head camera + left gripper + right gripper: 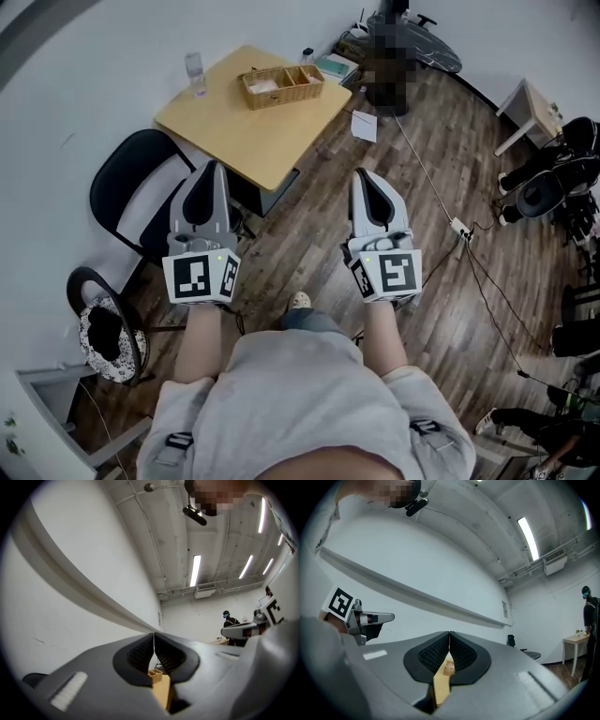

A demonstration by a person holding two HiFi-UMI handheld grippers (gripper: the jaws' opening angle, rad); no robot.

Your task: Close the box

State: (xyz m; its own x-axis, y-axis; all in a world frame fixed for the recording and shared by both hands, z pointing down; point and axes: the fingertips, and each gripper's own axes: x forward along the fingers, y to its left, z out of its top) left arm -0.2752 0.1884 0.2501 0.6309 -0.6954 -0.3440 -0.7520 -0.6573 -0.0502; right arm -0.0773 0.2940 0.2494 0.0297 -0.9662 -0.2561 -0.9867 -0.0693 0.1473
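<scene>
near: left hand-held gripper (212, 169) clenched, empty | right hand-held gripper (363, 176) clenched, empty | both in the air, short of the tabletop (234, 131) | far: box (281, 86) near the tabletop's far edge, compartments showing, untouched | progress: judged not begun; reaching and closing both remain

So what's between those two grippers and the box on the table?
In the head view, only bare tabletop and a strip of wooden floor lie between the left gripper, the right gripper and the box.
</scene>
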